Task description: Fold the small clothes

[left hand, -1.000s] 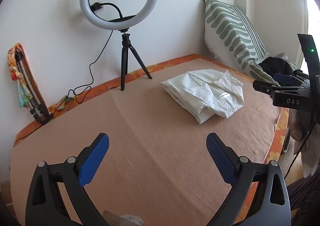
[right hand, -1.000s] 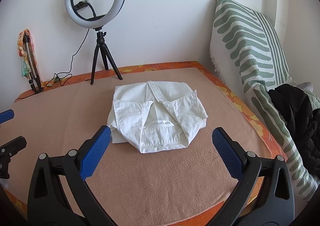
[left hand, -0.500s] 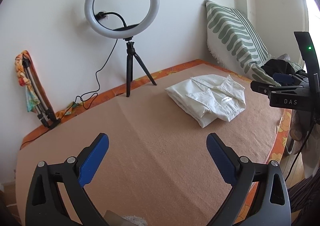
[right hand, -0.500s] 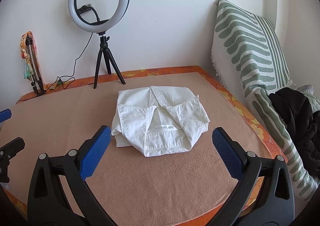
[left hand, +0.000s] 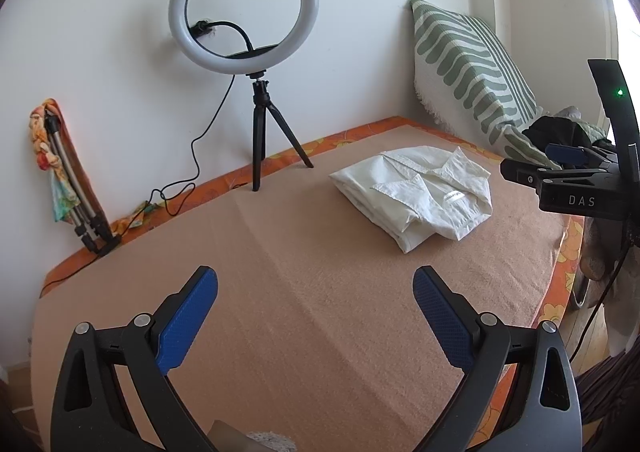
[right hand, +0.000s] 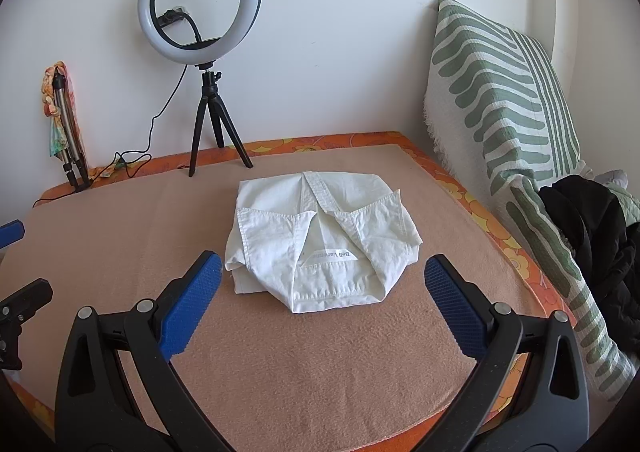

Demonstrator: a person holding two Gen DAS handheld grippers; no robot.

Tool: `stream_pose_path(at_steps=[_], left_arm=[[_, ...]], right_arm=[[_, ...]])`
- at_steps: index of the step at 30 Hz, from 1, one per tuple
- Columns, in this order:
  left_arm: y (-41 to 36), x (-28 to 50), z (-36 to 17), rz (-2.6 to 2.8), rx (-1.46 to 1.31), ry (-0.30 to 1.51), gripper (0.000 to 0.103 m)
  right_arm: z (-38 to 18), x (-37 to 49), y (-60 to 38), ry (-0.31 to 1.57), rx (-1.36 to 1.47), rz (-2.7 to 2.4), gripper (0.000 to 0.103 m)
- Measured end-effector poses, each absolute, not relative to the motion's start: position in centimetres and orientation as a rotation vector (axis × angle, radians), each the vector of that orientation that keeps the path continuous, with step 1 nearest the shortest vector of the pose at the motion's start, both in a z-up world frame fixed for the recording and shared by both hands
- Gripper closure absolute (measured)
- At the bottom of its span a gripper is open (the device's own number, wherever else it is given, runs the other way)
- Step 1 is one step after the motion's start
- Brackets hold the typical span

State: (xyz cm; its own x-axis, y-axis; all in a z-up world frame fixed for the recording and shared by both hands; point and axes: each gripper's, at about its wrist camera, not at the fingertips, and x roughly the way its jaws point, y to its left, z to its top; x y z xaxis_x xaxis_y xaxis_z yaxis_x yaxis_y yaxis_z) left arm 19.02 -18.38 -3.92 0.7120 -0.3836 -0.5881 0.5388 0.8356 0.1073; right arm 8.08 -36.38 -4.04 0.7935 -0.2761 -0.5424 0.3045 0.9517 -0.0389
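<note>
both grippers pulled back, jaws wide and empty: left gripper (left hand: 316, 292), right gripper (right hand: 322, 280). folded white cotton shirt (right hand: 320, 236) sits untouched on tan blanket (right hand: 320, 352); fold looks finished.

The left gripper (left hand: 315, 304) has two black plastic arms shaped like clamp handles, each with a triangular cut-out and two round silver screws near the top. Its fingers (left hand: 188, 318) carry blue pads with a fine cross-hatched grip. The right gripper (right hand: 322, 302) is built alike; seen side-on from the left camera, its black body bears white letters "DAS" and a lit green lamp
</note>
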Motion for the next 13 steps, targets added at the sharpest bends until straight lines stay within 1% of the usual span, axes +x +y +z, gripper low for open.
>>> stream_pose_path(at_steps=[6, 10, 13], left_arm=[[-18.2, 19.0, -3.97, -0.515, 0.273, 0.59, 0.005], [-17.71, 18.66, -4.0, -0.497, 0.26, 0.55, 0.005], [-17.52, 18.89, -4.05, -0.508, 0.248, 0.567, 0.005]], right_arm=[[-4.05, 8.18, -36.4, 0.577, 0.051, -0.31, 0.0], [-4.07, 8.1, -36.27, 0.577, 0.051, -0.312, 0.0], [-4.1, 8.12, -36.1, 0.576, 0.051, -0.311, 0.0]])
